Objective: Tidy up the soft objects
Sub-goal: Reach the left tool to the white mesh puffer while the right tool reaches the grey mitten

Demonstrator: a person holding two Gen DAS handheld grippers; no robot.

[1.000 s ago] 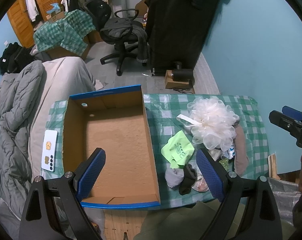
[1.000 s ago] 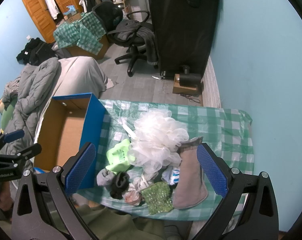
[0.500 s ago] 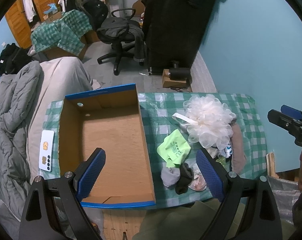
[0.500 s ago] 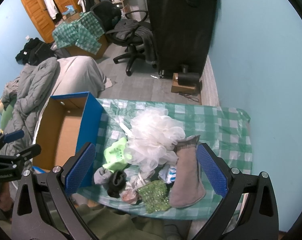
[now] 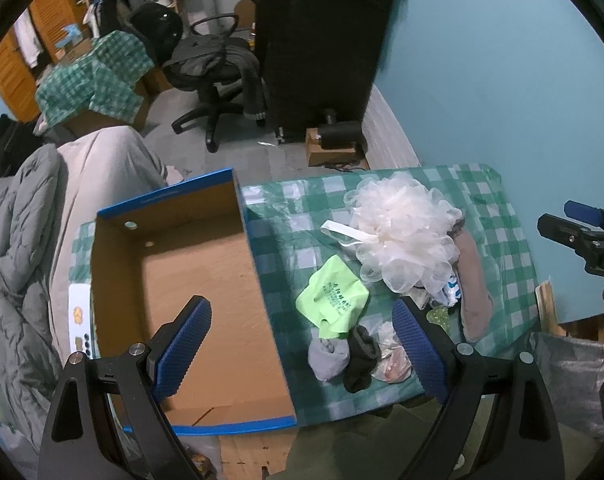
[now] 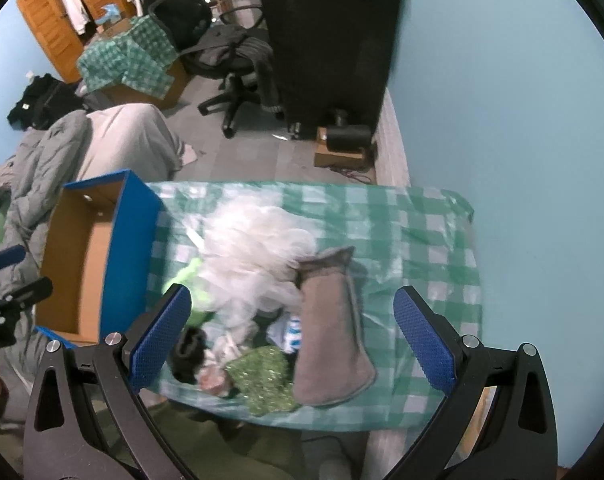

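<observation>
Both grippers, left gripper (image 5: 299, 344) and right gripper (image 6: 291, 336), came lower, released and empty; cardboard box (image 5: 169, 422) has nothing inside, bath pouf (image 5: 402, 232) and socks wait beside it.

Both wrist views look steeply down from well above, sharing the checkered table (image 5: 498, 216) and cardboard box (image 6: 83, 264).

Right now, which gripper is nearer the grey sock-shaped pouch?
Right. The right gripper hangs open directly above the grey pouch; the left gripper is off to its left, over the box's right wall.
</observation>
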